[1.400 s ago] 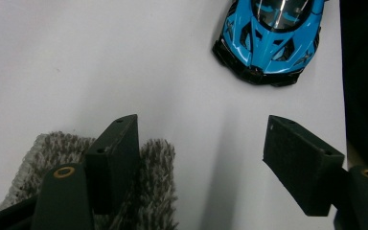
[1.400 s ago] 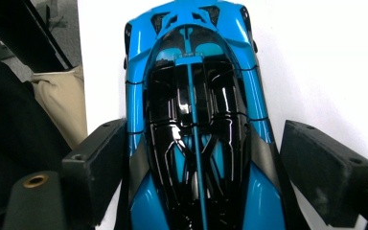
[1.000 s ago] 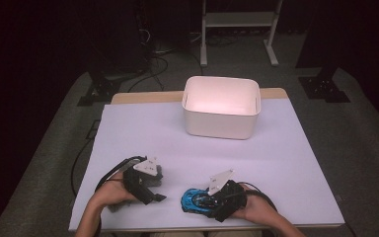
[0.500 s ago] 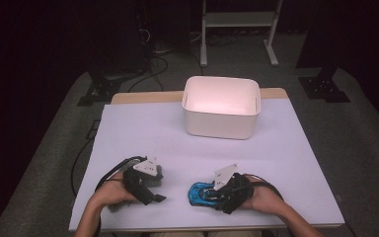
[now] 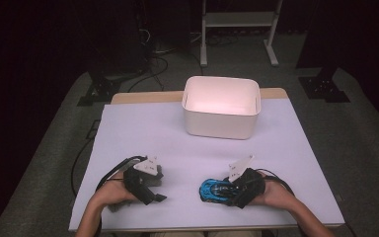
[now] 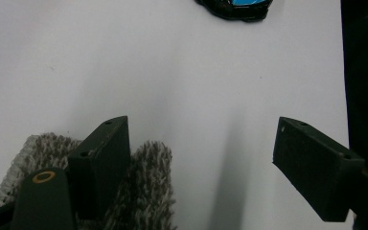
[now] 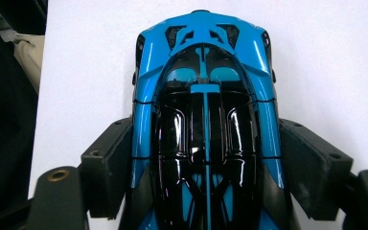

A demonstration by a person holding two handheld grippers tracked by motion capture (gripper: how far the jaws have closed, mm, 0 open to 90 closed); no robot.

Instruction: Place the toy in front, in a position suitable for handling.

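Observation:
A blue and black toy car lies on the white table, nose pointing left in the high view. My right gripper is shut on it, one pad pressed to each flank, near the front edge at the right. At the front left my left gripper stands open. Its jaws have just been opening, and mostly bare table shows between them. A grey knitted cloth lies under and beside its left jaw. The car's edge shows at the top of the left gripper view.
A white rectangular bin stands open at the back middle of the table. The white table cover reaches from the bin to the front edge. Dark floor, cables and a stand's legs lie beyond the table.
My right gripper has slid to the right along the front of the table, carrying the blue car with it. The left hand has stayed where it was.

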